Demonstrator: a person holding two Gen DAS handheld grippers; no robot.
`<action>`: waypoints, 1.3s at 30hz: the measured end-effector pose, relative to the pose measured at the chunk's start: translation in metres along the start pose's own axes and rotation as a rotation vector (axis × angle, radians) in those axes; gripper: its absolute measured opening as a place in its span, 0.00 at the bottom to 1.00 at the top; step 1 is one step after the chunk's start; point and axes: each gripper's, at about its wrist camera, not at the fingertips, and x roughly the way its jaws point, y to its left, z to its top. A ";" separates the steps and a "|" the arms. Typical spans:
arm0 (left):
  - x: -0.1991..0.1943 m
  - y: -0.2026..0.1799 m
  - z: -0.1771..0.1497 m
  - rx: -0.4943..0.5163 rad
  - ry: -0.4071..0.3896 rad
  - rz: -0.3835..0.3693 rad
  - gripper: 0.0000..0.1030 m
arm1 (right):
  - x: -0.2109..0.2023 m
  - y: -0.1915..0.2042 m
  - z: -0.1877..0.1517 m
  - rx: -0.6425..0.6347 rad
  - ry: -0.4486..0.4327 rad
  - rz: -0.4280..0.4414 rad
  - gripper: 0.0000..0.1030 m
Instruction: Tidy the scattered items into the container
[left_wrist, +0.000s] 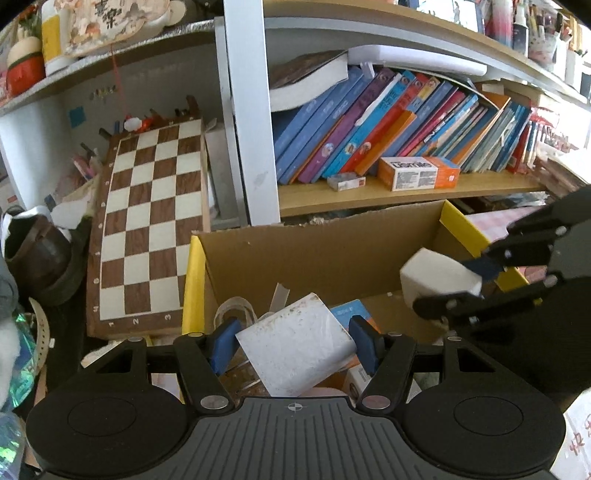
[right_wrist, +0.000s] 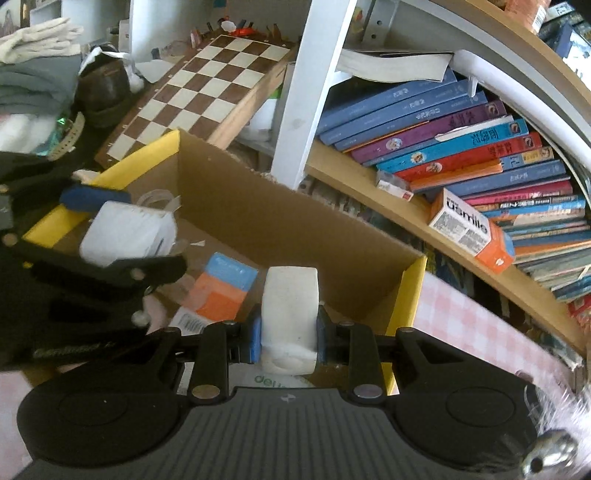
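While both claws hang over the cardboard box (left_wrist: 325, 254), the left claw (left_wrist: 295, 345) pinches a white block (left_wrist: 295, 350). The right claw (right_wrist: 289, 334) squeezes a small white eraser (right_wrist: 290, 314). An orange and blue packet (right_wrist: 225, 291) lies below them in the box.

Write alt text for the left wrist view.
The left tongs grip a white block above an open cardboard box. At right, the right tongs hold a second white block over it; a chessboard and bookshelf stand behind.
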 end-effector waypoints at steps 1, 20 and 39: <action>0.000 0.000 0.000 -0.004 0.000 -0.003 0.63 | 0.002 0.000 0.001 -0.006 0.000 -0.006 0.25; -0.027 0.000 0.005 -0.025 -0.099 -0.015 0.79 | -0.006 0.002 -0.006 -0.034 -0.029 -0.014 0.60; -0.088 -0.011 -0.016 -0.035 -0.182 -0.019 0.86 | -0.074 0.001 -0.040 0.063 -0.122 0.012 0.67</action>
